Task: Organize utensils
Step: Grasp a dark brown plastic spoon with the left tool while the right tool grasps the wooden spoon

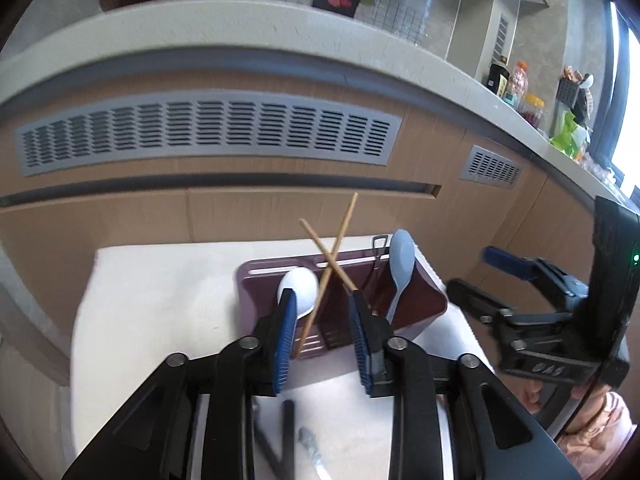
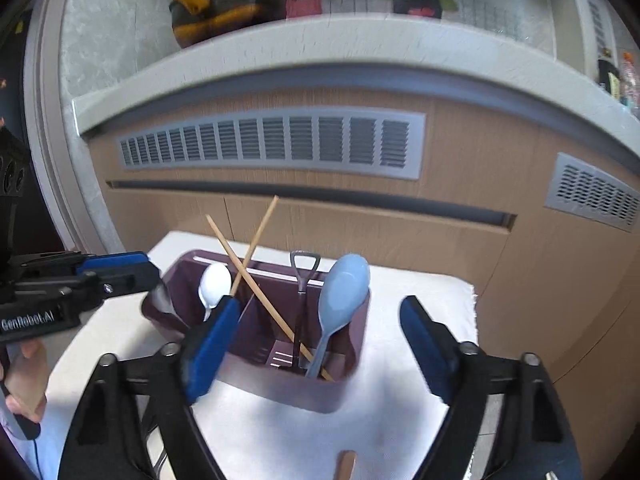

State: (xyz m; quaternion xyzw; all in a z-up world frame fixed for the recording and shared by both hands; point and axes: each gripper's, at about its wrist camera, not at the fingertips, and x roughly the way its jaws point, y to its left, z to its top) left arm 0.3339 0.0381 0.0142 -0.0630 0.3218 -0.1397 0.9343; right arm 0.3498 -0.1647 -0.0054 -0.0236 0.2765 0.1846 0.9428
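The purple utensil caddy point(image 2: 280, 384) stands on a white cloth point(image 2: 400, 420), holding two crossed chopsticks point(image 2: 256, 292), a white spoon point(image 2: 214, 280) and a blue spoon point(image 2: 342, 296). Just before it, the left gripper point(image 1: 322, 320) is partly spread and empty. The right gripper point(image 2: 316, 344) gapes wide and empty, its fingers either side of the caddy.

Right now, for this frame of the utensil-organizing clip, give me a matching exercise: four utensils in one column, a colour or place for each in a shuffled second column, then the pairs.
Things:
1. Large spoon
2. Small spoon
3. Chopsticks
4. Shovel-handled utensil

Descriptions:
A. White, at the left end of the purple holder
B. Wooden, crossed in an X
C. Light blue, at the holder's right end
D. Dark metal, standing just left of the large spoon

Pairs: 1-C, 2-A, 3-B, 4-D
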